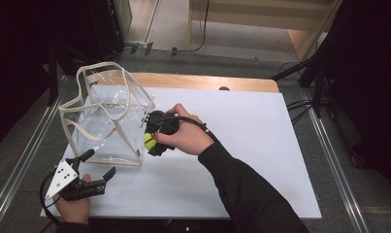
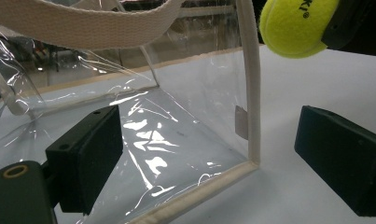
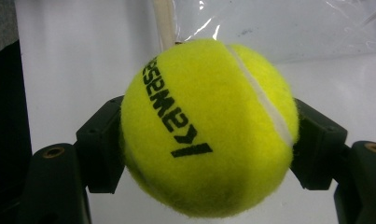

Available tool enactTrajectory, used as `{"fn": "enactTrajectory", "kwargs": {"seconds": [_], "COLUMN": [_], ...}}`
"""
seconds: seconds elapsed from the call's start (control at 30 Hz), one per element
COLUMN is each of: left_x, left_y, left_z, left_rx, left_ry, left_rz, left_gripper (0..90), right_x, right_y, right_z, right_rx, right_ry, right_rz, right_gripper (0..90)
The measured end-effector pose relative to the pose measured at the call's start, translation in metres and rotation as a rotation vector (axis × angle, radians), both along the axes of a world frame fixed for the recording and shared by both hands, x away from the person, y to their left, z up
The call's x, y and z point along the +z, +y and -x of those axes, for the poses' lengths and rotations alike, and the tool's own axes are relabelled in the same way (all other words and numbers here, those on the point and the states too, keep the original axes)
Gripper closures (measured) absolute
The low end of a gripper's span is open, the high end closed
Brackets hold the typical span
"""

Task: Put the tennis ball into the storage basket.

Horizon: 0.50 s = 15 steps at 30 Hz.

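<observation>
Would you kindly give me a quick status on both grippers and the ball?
Right gripper shut on tennis ball, beside clear bag. Left gripper open, empty, at bag's near corner. Bag wall between ball and inside.

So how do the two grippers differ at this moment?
The right gripper is shut on the ball; the left gripper stands open and holds nothing. The right gripper is lifted beside the bag, near its corner; the left gripper sits low, in front of the bag. Both have black jaws and are held by a hand.
</observation>
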<state>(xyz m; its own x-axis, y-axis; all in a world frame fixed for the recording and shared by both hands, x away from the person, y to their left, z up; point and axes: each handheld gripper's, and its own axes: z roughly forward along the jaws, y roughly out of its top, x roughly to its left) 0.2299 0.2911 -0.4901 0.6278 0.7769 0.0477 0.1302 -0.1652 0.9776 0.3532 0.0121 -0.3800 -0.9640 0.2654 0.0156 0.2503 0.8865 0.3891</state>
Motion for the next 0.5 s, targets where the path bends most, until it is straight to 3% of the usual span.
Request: {"fn": "enactTrajectory", "kwargs": {"seconds": [0.5], "left_x": [0.000], "left_y": [0.001], "left_z": [0.000], "left_rx": [-0.002], "left_ry": [0.001], "left_rz": [0.002], "left_gripper": [8.3], "right_x": [0.016], "right_y": [0.007], "right_z": [-0.003], "right_rx": [0.015], "right_ry": [-0.007], "right_rz": [-0.007], "right_gripper": [23.5]}}
